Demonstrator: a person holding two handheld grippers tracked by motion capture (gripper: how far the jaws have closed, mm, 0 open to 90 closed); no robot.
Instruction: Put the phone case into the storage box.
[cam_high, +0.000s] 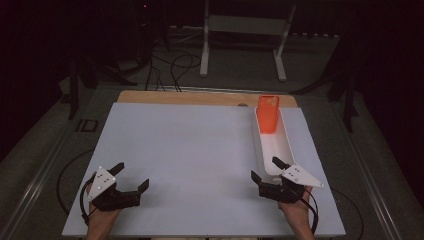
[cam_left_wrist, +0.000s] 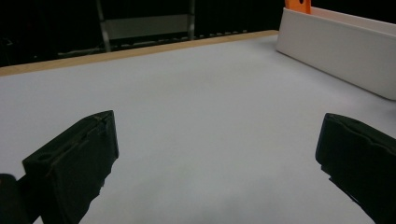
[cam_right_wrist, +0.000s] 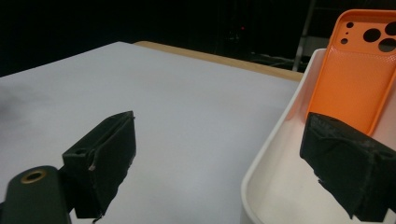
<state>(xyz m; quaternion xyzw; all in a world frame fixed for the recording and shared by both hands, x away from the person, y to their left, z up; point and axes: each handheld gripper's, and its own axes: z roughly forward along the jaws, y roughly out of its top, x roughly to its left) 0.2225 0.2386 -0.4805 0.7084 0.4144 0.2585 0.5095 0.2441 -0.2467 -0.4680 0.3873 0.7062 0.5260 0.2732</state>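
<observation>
An orange phone case (cam_high: 268, 113) leans against the far end of a long white tray (cam_high: 289, 145) on the table's right side; its camera holes show in the right gripper view (cam_right_wrist: 359, 79). My right gripper (cam_high: 267, 170) is open at the tray's near end, one jaw over the tray rim (cam_right_wrist: 261, 172), the other over the table. My left gripper (cam_high: 133, 175) rests open at the near left of the table, nothing between its jaws. The left gripper view shows the tray wall (cam_left_wrist: 341, 49) far right with the case's top edge (cam_left_wrist: 298, 5) above it.
A pale grey mat (cam_high: 190, 155) covers the table, with a wooden strip (cam_high: 200, 97) along the far edge. Beyond the table are a white metal stand (cam_high: 245, 35) and cables (cam_high: 170, 70) on a dark floor.
</observation>
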